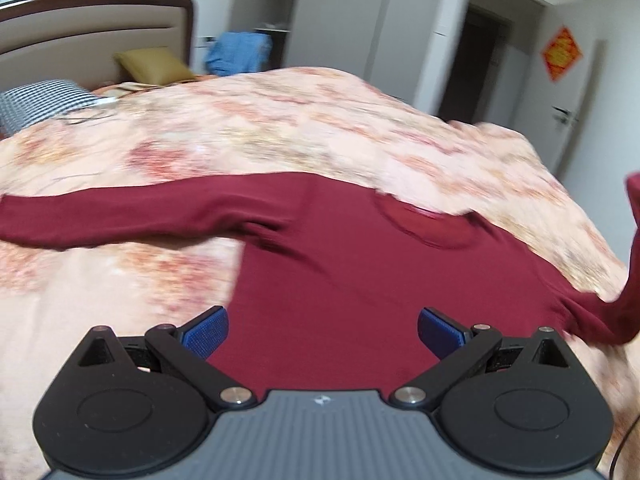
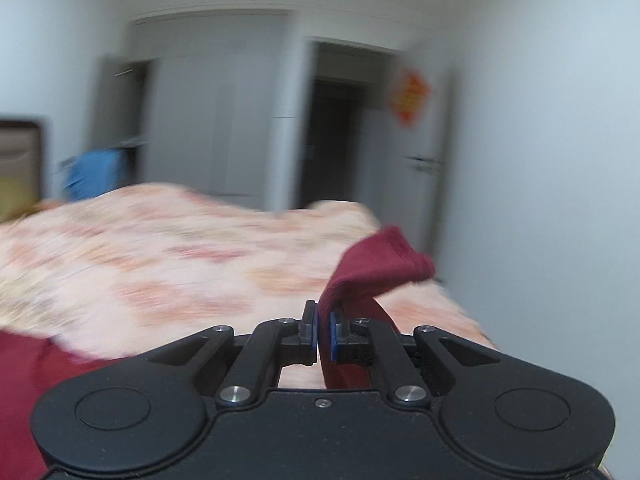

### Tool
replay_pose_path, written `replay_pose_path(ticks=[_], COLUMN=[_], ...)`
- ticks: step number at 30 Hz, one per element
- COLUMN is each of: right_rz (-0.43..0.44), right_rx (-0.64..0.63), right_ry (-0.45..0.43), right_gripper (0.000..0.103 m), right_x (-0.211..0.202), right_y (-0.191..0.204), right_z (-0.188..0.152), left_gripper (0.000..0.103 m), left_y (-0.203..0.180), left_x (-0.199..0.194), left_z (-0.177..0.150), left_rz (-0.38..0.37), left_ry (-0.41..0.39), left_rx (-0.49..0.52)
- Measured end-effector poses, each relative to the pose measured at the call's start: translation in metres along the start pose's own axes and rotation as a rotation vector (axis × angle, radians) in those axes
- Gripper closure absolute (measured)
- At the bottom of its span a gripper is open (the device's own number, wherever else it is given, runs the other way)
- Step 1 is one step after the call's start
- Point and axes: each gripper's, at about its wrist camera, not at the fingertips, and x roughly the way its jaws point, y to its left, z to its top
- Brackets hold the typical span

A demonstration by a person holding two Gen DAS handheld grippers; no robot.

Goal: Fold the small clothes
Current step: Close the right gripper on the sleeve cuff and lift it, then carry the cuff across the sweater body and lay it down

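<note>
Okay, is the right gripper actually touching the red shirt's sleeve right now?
Touching. The right wrist view shows the right gripper shut on the dark red sleeve, with the fabric pinched between the blue pads and rising out above them.

A home bedroom. A bed (image 1: 280, 128) covered by a peach floral bedspread (image 1: 120, 280) fills most of the left wrist view, with a padded headboard (image 1: 92, 36), a mustard pillow (image 1: 154, 64) and a checked pillow (image 1: 40, 100) at its far end. Behind it stand pale wardrobe doors (image 1: 340, 12), an open dark doorway (image 1: 476, 64), and a white door (image 1: 576, 96) bearing a red paper decoration (image 1: 562, 54).
</note>
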Motion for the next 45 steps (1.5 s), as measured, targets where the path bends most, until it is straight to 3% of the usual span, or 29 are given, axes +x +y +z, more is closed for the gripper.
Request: replay_pose_path(ticks=[6, 11, 16, 21, 24, 28, 29, 32, 37, 45], right_rz=[0.221, 0.365, 0.465, 0.506, 0.549, 0.607, 0.620, 0.646, 0.606, 0.360], right_rx=[-0.244, -0.399, -0.519, -0.578, -0.570, -0.567, -0.552, -0.485, -0.309, -0.136], right_ry=[0.002, 0.033, 0.106, 0.150, 0.167, 0.155, 0.157, 0.171, 0.176, 0.244], right_gripper=[0.098, 0.098, 0.098, 0.094, 0.079, 0.047, 0.044, 0.034, 0.006, 0.003], right_x=[-0.013, -0.035, -0.044, -0.054, -0.060, -0.072, -0.075, -0.082, -0.084, -0.037], right_y=[0.135, 0.227, 0.280, 0.303, 0.297, 0.281, 0.274, 0.248, 0.181, 0.092], right_z=[0.015, -0.014, -0.063, -0.100, -0.107, -0.110, -0.110, -0.107, -0.102, -0.095], left_gripper=[0.000, 0.000, 0.000, 0.000, 0.000, 0.000, 0.000, 0.000, 0.000, 0.000], left_y=[0.041, 0.064, 0.077, 0.087, 0.087, 0.079, 0.074, 0.058, 0.027, 0.012], left_x=[-0.003, -0.001, 0.002, 0.009, 0.016, 0.024, 0.027, 0.040, 0.076, 0.118], left_z=[0.004, 0.000, -0.006, -0.008, -0.006, 0.002, 0.004, 0.009, 0.016, -0.002], left_rz=[0.062, 0.095, 0.112, 0.104, 0.088, 0.044, 0.029, -0.022, -0.105, -0.054], left_ry=[-0.014, -0.007, -0.004, -0.019, -0.031, -0.057, -0.066, -0.092, -0.105, -0.069], left_rx=[-0.076, -0.109, -0.121, -0.154, -0.168, -0.169, -0.162, -0.126, -0.101, -0.064])
